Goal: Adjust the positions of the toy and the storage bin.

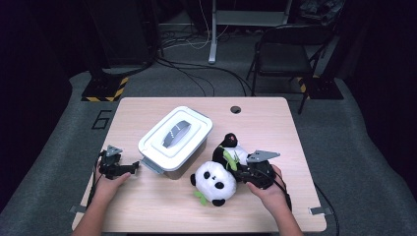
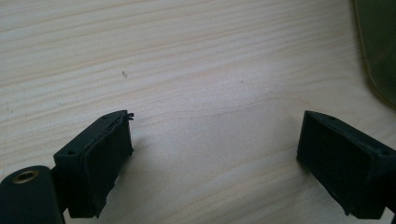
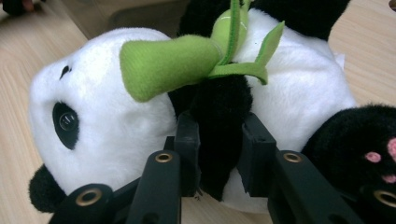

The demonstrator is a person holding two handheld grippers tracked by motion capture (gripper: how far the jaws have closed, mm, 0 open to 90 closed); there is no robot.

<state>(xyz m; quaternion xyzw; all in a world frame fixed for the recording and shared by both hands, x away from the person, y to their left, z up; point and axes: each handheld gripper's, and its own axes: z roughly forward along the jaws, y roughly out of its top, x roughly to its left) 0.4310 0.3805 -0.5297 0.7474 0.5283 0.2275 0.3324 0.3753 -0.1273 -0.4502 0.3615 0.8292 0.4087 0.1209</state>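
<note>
A plush panda (image 1: 216, 178) lies on its back near the right-centre of the light wooden table (image 1: 275, 128), its white head toward the near edge and its black legs pointing toward the far side. A green felt bamboo stalk (image 3: 173, 63) with 2 thin leaves rests across its chest, and a pink-padded black paw (image 3: 369, 149) shows at the right of the right gripper view.

The right gripper (image 1: 244, 173) sits just to the right of the toy, held by the person's right hand (image 1: 269, 189). In the right gripper view its 2 black jaws are closed tightly on the panda's black arm (image 3: 219, 135), the fur squeezed between the pads, just below the bamboo.

To the left of the panda, touching or almost touching it, stands a white lidded storage box (image 1: 176, 140) with a grey handle set into its lid, turned at an angle to the table edges.

The left gripper (image 1: 129, 168) rests low over the table at the left, just beside the box's near-left corner, held by the left hand (image 1: 110, 186). In the left gripper view its pads (image 2: 107, 161) stand wide apart with bare wood between them, gripping nothing.
</note>
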